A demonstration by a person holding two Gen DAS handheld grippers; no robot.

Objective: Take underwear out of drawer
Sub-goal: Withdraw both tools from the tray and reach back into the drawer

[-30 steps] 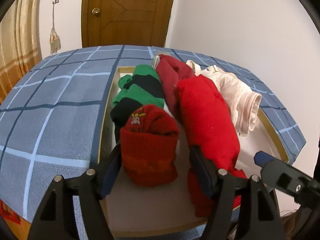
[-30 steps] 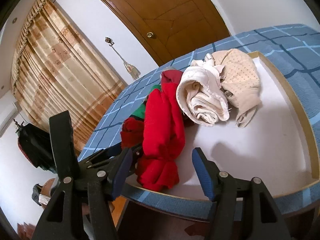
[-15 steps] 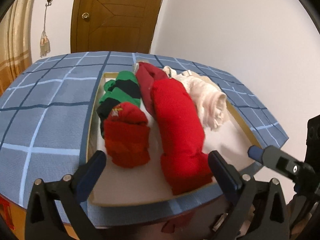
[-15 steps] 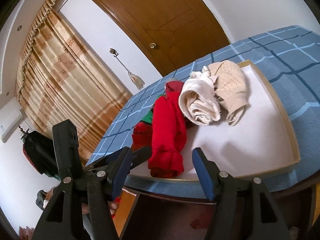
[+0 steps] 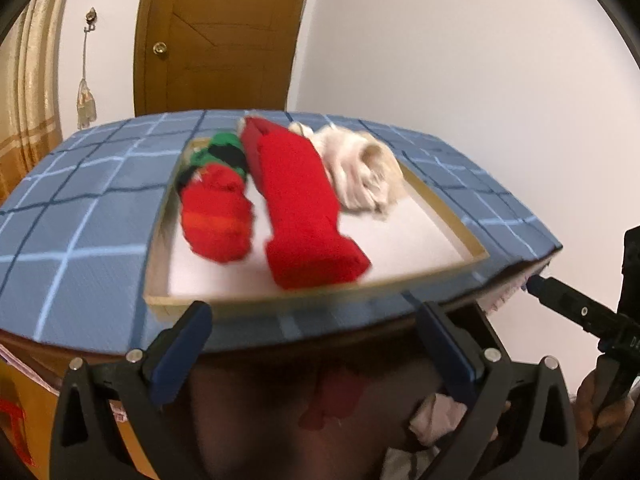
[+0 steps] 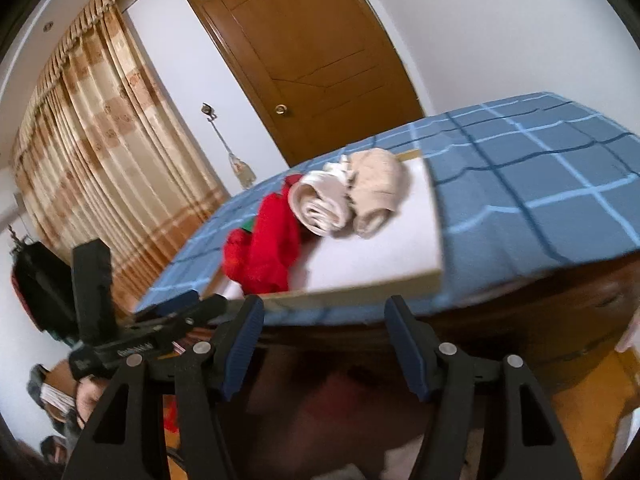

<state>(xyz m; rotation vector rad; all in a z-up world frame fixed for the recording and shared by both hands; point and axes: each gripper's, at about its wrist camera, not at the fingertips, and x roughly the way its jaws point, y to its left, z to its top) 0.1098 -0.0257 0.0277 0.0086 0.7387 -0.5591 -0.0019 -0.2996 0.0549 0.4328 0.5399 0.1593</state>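
Underwear rolls sit on a shallow wood-rimmed tray (image 5: 444,208) with a white floor, mid-frame in the left wrist view. From left to right I read: a short red roll (image 5: 218,220) with a green-and-black roll (image 5: 222,154) behind it, a long red roll (image 5: 304,216) reaching nearest the tray's front rim, and a cream bundle (image 5: 360,172) toward the upper right of the tray. The tray rests on a blue checked cloth (image 5: 76,208). Motion blur softens all of it.

Left tongs (image 5: 316,346) at the lower edge of frame: jaws spread wide, nothing between them, tips below the tray's front rim and clear of the clothing. Right tongs (image 6: 324,346) in the right wrist view: jaws spread partway, nothing between them, tips also below the front rim. In that view the cream bundle (image 6: 352,192) lies centre frame, the red rolls (image 6: 268,248) just to its left.

Dark space under the cloth's front edge holds blurred fabric; I cannot tell what it is. A wooden door (image 6: 316,56) stands at upper centre and a patterned curtain (image 6: 100,152) at left.
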